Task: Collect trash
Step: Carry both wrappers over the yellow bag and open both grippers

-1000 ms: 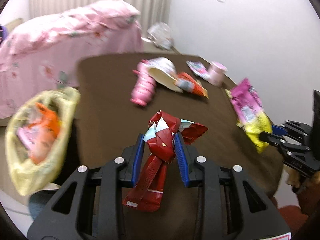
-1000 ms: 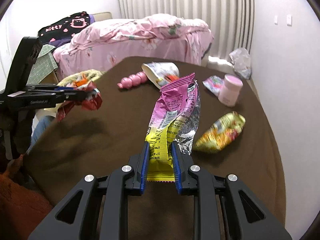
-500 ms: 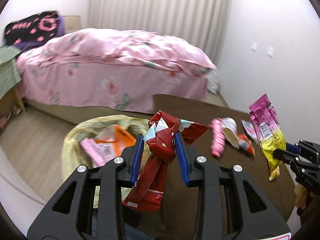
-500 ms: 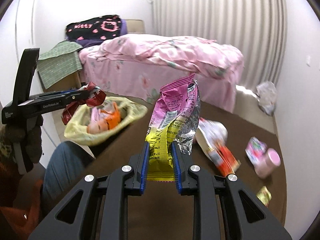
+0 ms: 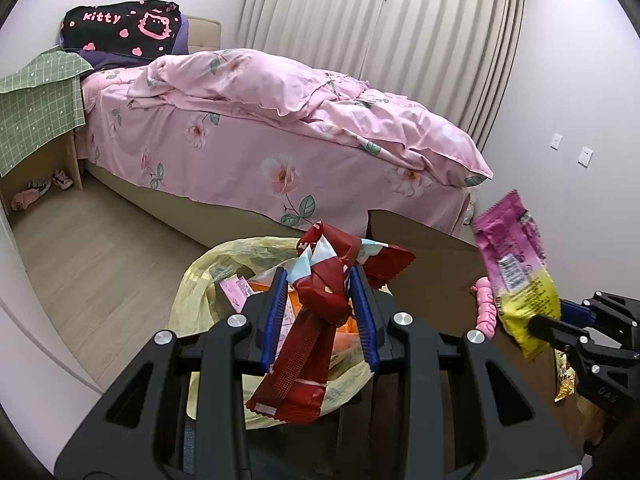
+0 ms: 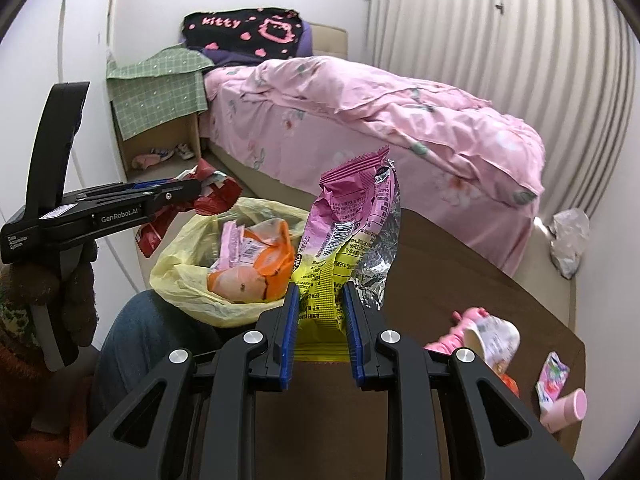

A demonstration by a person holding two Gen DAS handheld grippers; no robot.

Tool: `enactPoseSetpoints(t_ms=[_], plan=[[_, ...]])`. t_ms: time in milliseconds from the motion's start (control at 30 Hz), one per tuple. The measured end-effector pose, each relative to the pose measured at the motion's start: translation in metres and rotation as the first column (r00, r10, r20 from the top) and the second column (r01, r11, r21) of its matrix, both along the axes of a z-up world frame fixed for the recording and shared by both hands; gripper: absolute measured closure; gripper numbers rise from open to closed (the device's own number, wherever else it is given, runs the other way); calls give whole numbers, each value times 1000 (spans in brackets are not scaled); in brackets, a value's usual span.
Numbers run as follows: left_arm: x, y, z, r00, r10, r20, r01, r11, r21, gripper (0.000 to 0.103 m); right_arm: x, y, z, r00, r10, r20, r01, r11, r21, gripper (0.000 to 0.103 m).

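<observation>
My left gripper (image 5: 319, 280) is shut on a crumpled red wrapper (image 5: 320, 292) and holds it over the open yellow trash bag (image 5: 200, 284), which holds orange and pink wrappers. In the right wrist view the left gripper (image 6: 192, 194) hangs at the bag's (image 6: 180, 276) left rim with the red wrapper (image 6: 218, 196). My right gripper (image 6: 320, 300) is shut on a pink and yellow snack wrapper (image 6: 348, 220), just right of the bag above the brown table (image 6: 460, 272). It also shows in the left wrist view (image 5: 554, 316) with its wrapper (image 5: 512, 264).
On the table lie a pink toy (image 6: 452, 332), a paper cup (image 6: 496, 336), a small pink bottle (image 6: 564, 408) and a small packet (image 6: 552, 376). A pink bed (image 5: 280, 128) stands behind. A person's jeans-clad leg (image 6: 132, 340) is below the bag. A crumpled bag (image 6: 568, 240) lies on the floor.
Both grippers have swung left from the table toward the trash bag, each keeping its wrapper. The left gripper now holds the red wrapper above the bag's opening.
</observation>
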State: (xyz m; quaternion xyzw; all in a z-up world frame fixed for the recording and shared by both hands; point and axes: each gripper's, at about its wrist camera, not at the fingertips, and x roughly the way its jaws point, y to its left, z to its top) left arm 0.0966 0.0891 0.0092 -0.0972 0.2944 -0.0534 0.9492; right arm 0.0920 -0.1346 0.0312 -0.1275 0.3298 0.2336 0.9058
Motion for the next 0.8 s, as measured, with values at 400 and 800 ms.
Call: enactPoseSetpoints(t_ms=[400,800], plan=[[29,28,-44,986,130,-99,-140,985,-100,73,62,36,-36,982,127,-136,-124,992,34,82],[90,23,-124,938,122,-325,-157,984,-84,73,155,84,-116,879,259,-401,-292,956,-22,82]])
